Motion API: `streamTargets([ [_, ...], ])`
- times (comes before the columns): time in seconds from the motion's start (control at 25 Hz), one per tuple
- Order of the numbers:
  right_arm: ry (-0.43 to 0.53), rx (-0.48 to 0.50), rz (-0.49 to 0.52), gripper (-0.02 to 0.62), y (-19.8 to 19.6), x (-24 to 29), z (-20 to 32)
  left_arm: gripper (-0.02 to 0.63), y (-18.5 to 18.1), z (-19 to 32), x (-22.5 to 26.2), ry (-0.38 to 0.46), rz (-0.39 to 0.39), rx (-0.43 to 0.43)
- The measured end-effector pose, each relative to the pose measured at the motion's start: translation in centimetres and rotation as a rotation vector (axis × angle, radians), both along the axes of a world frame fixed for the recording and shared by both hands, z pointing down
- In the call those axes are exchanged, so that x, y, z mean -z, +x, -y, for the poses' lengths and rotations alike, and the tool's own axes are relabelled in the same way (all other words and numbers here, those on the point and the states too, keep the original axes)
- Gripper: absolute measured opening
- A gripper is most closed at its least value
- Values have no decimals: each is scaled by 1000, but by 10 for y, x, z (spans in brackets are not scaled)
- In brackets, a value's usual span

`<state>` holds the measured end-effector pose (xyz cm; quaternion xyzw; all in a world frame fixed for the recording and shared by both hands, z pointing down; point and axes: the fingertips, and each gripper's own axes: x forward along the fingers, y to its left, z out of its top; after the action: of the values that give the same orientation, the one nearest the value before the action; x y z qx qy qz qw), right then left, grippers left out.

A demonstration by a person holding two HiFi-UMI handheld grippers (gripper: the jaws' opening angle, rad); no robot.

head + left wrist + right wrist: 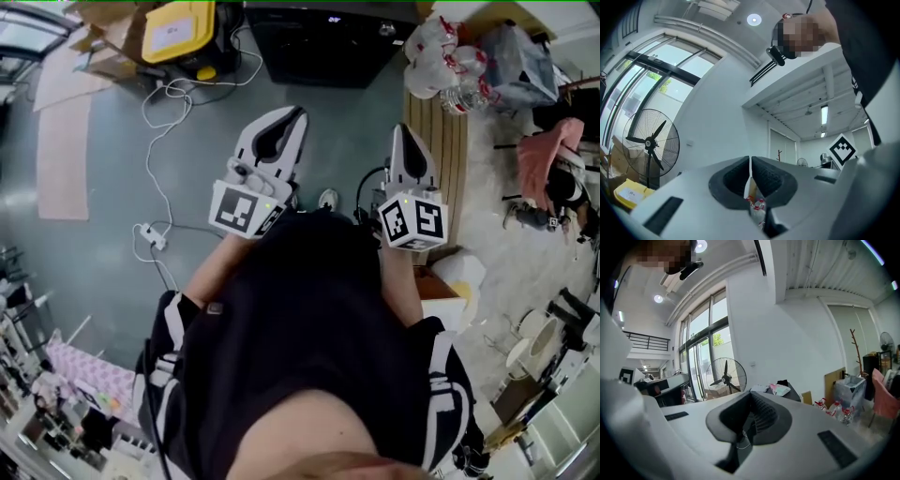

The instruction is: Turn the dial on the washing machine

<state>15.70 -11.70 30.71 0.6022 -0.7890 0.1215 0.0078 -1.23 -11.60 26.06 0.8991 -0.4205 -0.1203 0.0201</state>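
A dark appliance, which looks like the washing machine, stands at the top of the head view with a small silver knob near its right corner. Both grippers are held close in front of the person's chest, well short of it. My left gripper points toward the machine with its jaws together and nothing between them; in the left gripper view its tips meet. My right gripper is beside it on the right, also shut and empty, and its tips touch in the right gripper view.
A yellow box sits left of the machine. A white cable and power strip lie on the grey floor. A wooden board and a bag of bottles are at the right. A standing fan is near the windows.
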Motion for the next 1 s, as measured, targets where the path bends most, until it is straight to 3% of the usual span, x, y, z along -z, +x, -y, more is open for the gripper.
streamTargets([
  [1.0, -6, 27, -6, 25, -4, 0, 9, 34, 4, -1, 13, 32, 9, 5],
])
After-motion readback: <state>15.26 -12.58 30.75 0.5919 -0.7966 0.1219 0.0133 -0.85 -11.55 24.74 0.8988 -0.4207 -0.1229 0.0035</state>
